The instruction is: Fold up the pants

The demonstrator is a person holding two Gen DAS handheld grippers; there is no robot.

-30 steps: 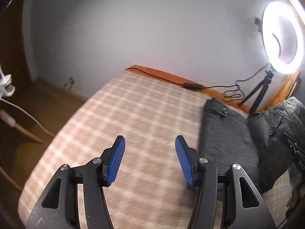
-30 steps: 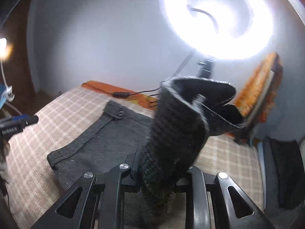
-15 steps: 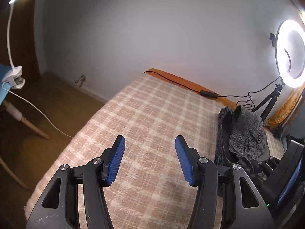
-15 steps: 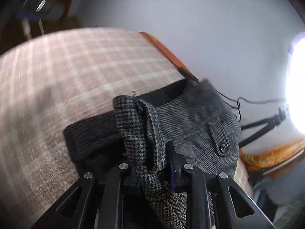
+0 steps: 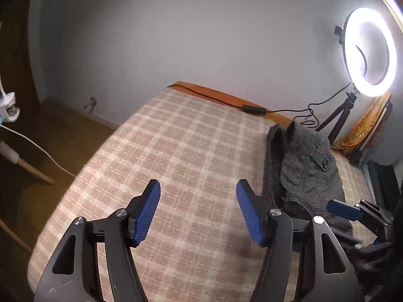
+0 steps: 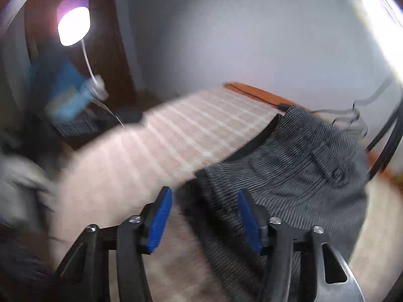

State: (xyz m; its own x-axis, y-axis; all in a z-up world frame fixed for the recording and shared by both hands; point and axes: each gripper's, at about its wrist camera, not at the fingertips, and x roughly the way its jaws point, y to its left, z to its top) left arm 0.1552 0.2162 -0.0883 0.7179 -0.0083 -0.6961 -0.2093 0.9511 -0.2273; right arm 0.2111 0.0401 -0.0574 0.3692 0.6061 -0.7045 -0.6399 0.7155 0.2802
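Note:
The grey checked pants lie folded in a loose bundle on the plaid bed cover, at the right of the left wrist view, button pocket up. My left gripper is open and empty above bare cover, left of the pants. My right gripper is open and empty; the near edge of the pants lies between and beyond its blue fingers. One blue finger of the right gripper shows at the pants' near right edge in the left wrist view.
A lit ring light on a tripod stands at the bed's far right with a black cable along the orange bed edge. A clip lamp and blue furniture stand left of the bed. The right wrist view is motion-blurred.
My right gripper laid the pants leg down over the bundle and let go; its jaws are open now. The left gripper stayed open and shifted slightly.

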